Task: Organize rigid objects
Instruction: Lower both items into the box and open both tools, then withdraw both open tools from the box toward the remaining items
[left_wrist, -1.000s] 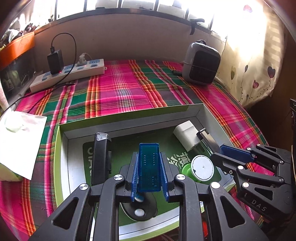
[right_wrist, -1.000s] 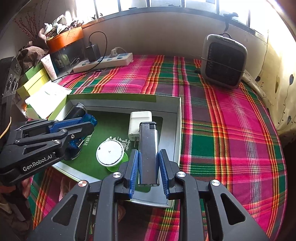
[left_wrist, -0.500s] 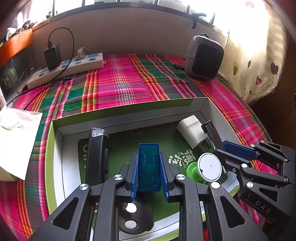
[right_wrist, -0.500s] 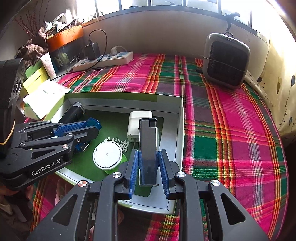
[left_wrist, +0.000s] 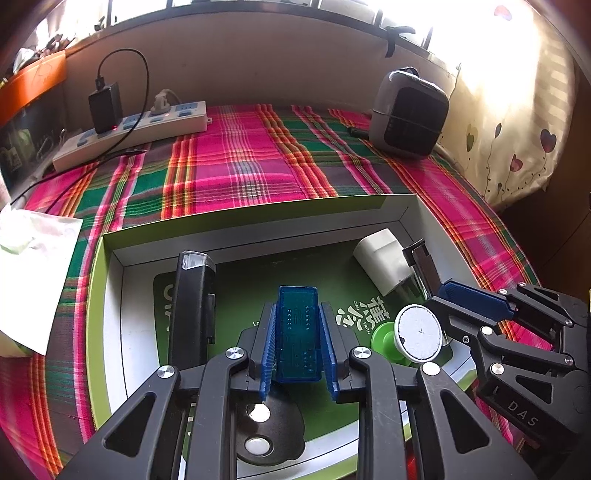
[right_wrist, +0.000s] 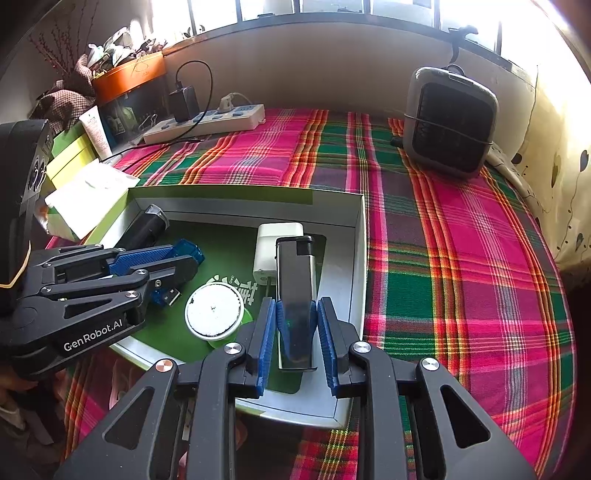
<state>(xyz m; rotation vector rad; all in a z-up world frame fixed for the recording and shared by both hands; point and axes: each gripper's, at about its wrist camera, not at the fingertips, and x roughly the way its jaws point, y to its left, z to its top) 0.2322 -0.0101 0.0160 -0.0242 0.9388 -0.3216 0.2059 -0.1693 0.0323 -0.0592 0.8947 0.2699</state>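
- Left wrist view: the left gripper (left_wrist: 298, 345) hangs over the open green box (left_wrist: 258, 212) on the plaid tabletop (left_wrist: 236, 162). Its fingers (left_wrist: 267, 343) stand narrow around a translucent blue USB adapter (left_wrist: 298, 341), and they are just starting to open, with the adapter between them.
- Same view, box contents: a black lighter (left_wrist: 194, 306) lies to the left, a white charger plug (left_wrist: 384, 260) toward the far right, and a white disc on a green base (left_wrist: 417, 336) sits near the right. A dark round item with shiny spots (left_wrist: 264, 432) lies under the gripper.
- Judgement: the step in hand looks like letting the adapter down into the box. It is best released low over the bare green floor between the black lighter and the disc, with the fingers parted slowly so it does not tip.
- Right wrist view: the right gripper (right_wrist: 297, 343) holds a dark-bodied lighter (right_wrist: 295, 295) upright, fingers (right_wrist: 266, 339) narrow and pressed on its lower part, over the near right part of the box (right_wrist: 360, 258).
- Same view: the lighter sits just beside the charger plug (right_wrist: 275, 247). Judgement: lay it parallel to the box wall, clear of the plug and the disc (right_wrist: 214, 310).
- The left gripper (right_wrist: 159, 264) shows at the left, the adapter's metal plug (right_wrist: 170, 295) poking out below it.
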